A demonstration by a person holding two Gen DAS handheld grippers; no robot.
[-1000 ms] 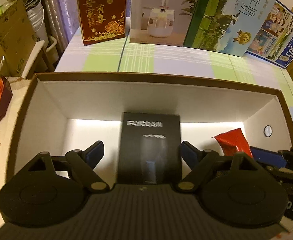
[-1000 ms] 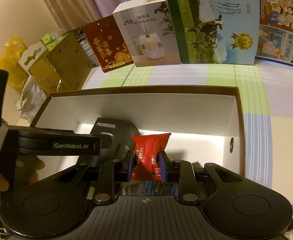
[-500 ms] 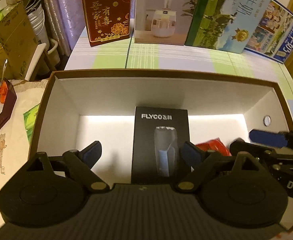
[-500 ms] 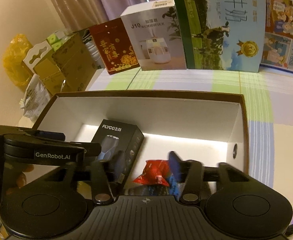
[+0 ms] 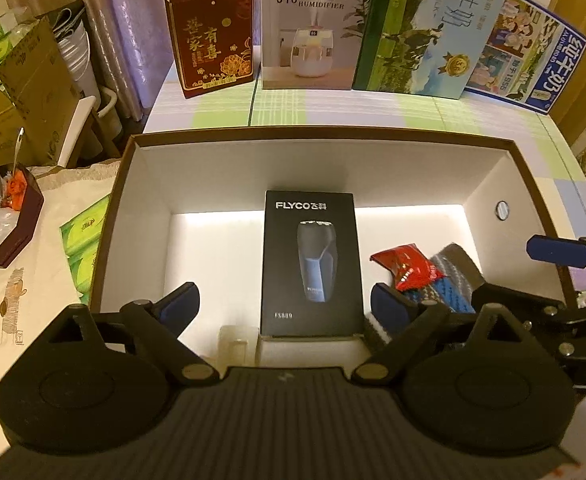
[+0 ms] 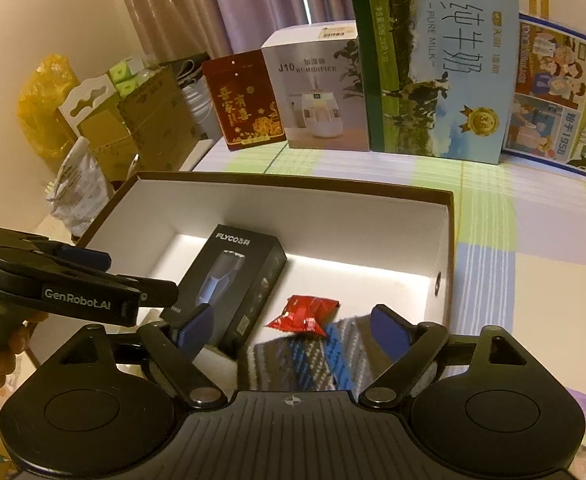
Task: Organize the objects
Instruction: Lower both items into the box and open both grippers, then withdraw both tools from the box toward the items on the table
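Right wrist view: right gripper (image 6: 293,326) jaws spread empty above the red packet (image 6: 304,314), lying between them in the white box (image 6: 445,240), apparently on knitted fabric (image 6: 313,360). Left gripper (image 5: 283,304) likewise open, straddling the shaver box (image 5: 311,264); lift both straight out.

A lived-in home room. Purple curtains (image 6: 197,4) hang behind a counter (image 6: 533,248) under a checked cloth. Stacked cardboard cartons (image 6: 149,120), milk cartons (image 6: 437,64) and a humidifier box (image 5: 313,28) crowd it.

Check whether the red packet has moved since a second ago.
Yes. The red packet was clamped upright in the right gripper; now it lies on the box floor, partly on the striped cloth, right of the FLYCO box.
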